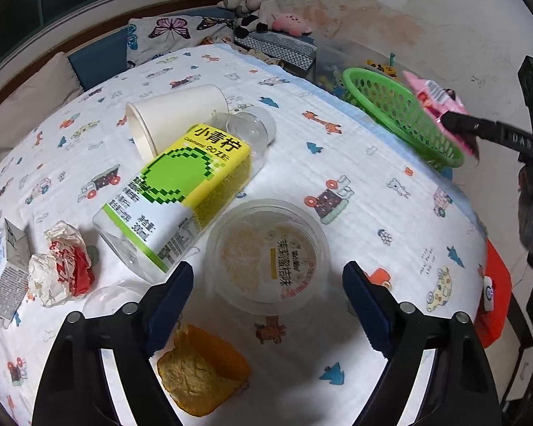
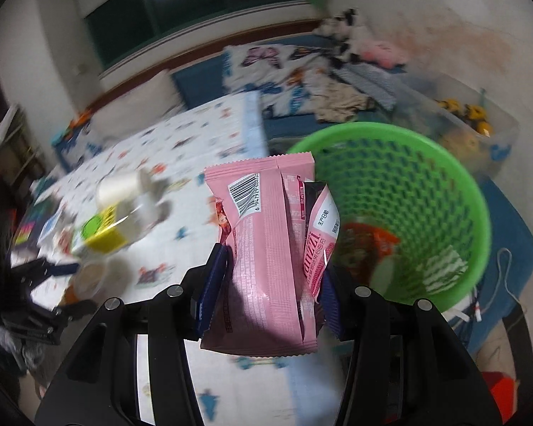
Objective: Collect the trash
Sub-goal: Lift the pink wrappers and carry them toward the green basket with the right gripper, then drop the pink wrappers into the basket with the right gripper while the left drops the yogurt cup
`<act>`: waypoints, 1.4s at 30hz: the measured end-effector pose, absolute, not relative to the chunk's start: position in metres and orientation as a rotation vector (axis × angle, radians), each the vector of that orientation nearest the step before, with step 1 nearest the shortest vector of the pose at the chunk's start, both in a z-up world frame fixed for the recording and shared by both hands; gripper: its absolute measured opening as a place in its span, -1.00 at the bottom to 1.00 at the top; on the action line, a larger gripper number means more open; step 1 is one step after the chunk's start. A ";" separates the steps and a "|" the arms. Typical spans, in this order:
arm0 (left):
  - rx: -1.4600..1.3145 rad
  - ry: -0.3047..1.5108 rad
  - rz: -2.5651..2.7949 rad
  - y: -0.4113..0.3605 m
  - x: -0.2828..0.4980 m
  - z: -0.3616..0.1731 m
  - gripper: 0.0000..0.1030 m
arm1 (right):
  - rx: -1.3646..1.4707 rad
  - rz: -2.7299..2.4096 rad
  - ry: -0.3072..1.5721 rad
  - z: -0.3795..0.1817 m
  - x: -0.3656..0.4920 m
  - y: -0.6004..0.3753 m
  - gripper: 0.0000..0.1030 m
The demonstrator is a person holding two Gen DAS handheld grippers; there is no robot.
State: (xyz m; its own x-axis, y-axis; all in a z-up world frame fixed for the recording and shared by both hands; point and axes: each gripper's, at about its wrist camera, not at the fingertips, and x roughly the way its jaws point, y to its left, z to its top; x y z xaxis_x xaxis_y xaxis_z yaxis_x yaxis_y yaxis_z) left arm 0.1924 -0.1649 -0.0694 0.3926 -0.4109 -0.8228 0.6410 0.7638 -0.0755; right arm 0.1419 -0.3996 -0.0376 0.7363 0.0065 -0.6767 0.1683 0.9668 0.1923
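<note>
Right gripper [image 2: 266, 273] jaws held pink wrapper [image 2: 263, 248] near green basket [image 2: 458, 184] (some trash inside), left gripper [image 1: 268, 305] jaws wide over plastic cup [image 1: 266, 252], much remained.

A crowded patch of printed cloth [image 1: 373, 163] is seen ahead of the left gripper [image 1: 268, 305], whose jaws stand wide. Between them lies a clear lidded tub [image 1: 266, 252]; a yellow-labelled bottle [image 1: 174, 195] is tilted just beside its left, with a paper cup [image 1: 174, 117] on its side behind. A crumpled red-and-white wrapper [image 1: 62, 266] and a small carton [image 1: 7, 269] block the left flank; an orange crumpled piece [image 1: 199, 365] sits just beneath the left finger. Open cloth is left to the right, up to the green basket [image 1: 398, 113]. The basket mouth appears unobstructed, though blur limits certainty; the pink packet [image 2: 266, 248] clamped in the right gripper [image 2: 266, 284] hangs near its rim.
</note>
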 end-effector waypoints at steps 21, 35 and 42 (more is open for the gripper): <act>0.258 0.936 -0.698 -0.163 0.189 -0.057 0.26 | 0.394 -0.276 0.832 -0.066 0.186 -0.489 0.03; 0.218 0.853 -0.764 -0.194 0.208 -0.002 0.26 | 0.526 -0.236 0.834 -0.076 0.219 -0.507 0.33; 0.267 0.825 -0.875 -0.270 0.220 0.016 0.26 | 0.524 -0.260 0.764 -0.056 0.187 -0.522 0.38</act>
State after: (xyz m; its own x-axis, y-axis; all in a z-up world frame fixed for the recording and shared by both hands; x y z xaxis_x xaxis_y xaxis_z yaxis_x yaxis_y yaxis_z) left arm 0.2200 -0.2701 0.0157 0.3637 -0.5732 -0.7343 0.7667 0.6319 -0.1135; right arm 0.1867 -0.5223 -0.0560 0.6986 -0.0362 -0.7146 0.4070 0.8415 0.3553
